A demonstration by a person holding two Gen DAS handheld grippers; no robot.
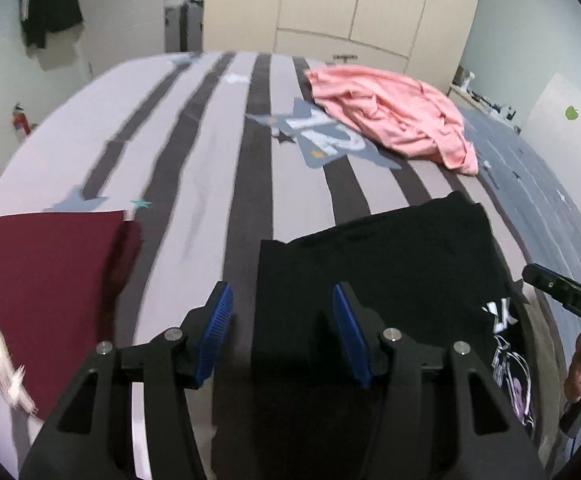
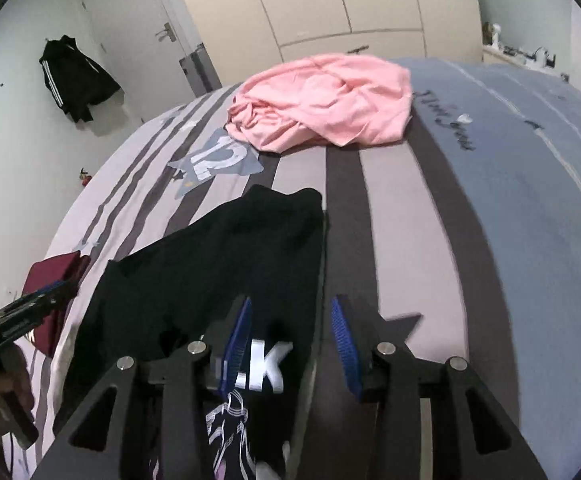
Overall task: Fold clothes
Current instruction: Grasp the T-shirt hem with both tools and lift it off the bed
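Both the left gripper [image 1: 282, 336] and right gripper [image 2: 290, 344] hover half-open, holding nothing, over the folded black printed cotton T-shirt [image 1: 390, 264] on the striped bedspread [image 1: 218, 160] (careless nudges could unfold it)

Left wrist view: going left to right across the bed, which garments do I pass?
Maroon folded garment → black T-shirt → pink crumpled garment, which lies farther back and reaches a little further right.

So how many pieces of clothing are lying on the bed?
3: a crumpled pink garment at the far side, a black printed shirt nearest the tongs, a folded maroon garment at left. Others may be hidden.
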